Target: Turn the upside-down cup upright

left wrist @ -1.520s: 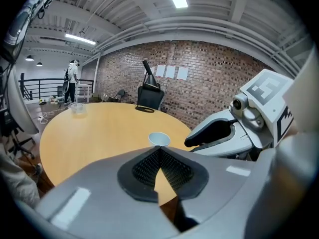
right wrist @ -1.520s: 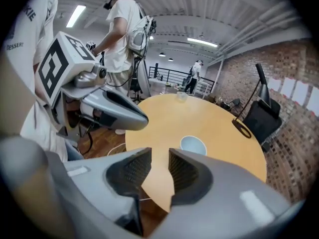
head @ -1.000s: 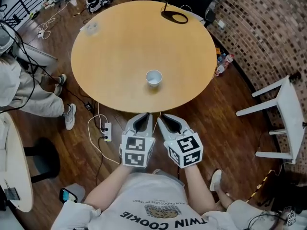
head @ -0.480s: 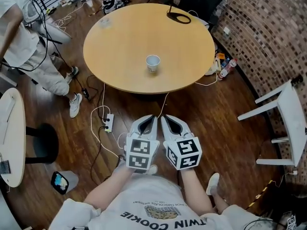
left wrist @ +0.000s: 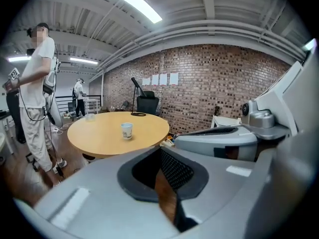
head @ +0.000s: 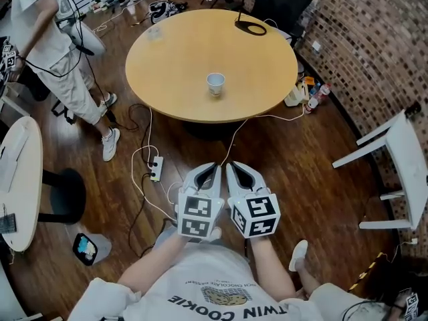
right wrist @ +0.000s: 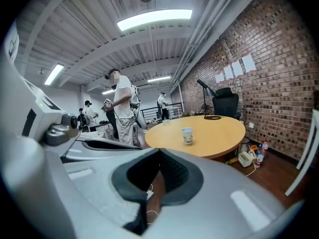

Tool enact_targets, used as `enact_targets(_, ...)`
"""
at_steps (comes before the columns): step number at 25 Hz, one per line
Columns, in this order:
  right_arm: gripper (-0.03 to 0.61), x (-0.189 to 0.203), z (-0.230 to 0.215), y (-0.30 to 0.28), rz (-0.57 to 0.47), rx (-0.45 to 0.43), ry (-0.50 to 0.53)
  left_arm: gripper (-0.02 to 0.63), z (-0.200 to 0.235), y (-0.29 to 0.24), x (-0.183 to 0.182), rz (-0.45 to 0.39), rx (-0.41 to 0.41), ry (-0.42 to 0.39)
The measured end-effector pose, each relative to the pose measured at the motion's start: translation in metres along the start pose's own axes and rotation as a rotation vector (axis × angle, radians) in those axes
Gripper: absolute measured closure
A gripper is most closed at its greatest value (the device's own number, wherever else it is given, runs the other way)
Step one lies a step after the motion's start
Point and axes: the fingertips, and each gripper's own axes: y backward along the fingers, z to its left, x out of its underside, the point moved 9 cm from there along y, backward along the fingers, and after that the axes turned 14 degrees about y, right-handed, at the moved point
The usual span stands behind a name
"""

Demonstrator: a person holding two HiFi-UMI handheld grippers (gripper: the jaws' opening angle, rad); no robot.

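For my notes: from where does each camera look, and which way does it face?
Head view: on the person's head, facing steeply down at the round table; shows forearms, left gripper, right gripper.
Left gripper view: on the left gripper, facing along its fingers toward the table; right gripper at its right.
Right gripper view: on the right gripper, facing along its fingers toward the table; left gripper at its left.
Shared: all three show the paper cup.

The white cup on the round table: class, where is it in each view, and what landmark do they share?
Head view: cup, upper centre, on the round table.
Left gripper view: cup, left of centre.
Right gripper view: cup, just right of centre.
Shared landmark: black ring at the table's far edge.
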Motion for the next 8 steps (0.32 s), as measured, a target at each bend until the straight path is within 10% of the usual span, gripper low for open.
enact_targets(8,0.575,-0.017,0.018,-0.007,0.004,-0.008,0.002,0.607,0.014,0.016,-0.014,0.003,-0.006,0.000)
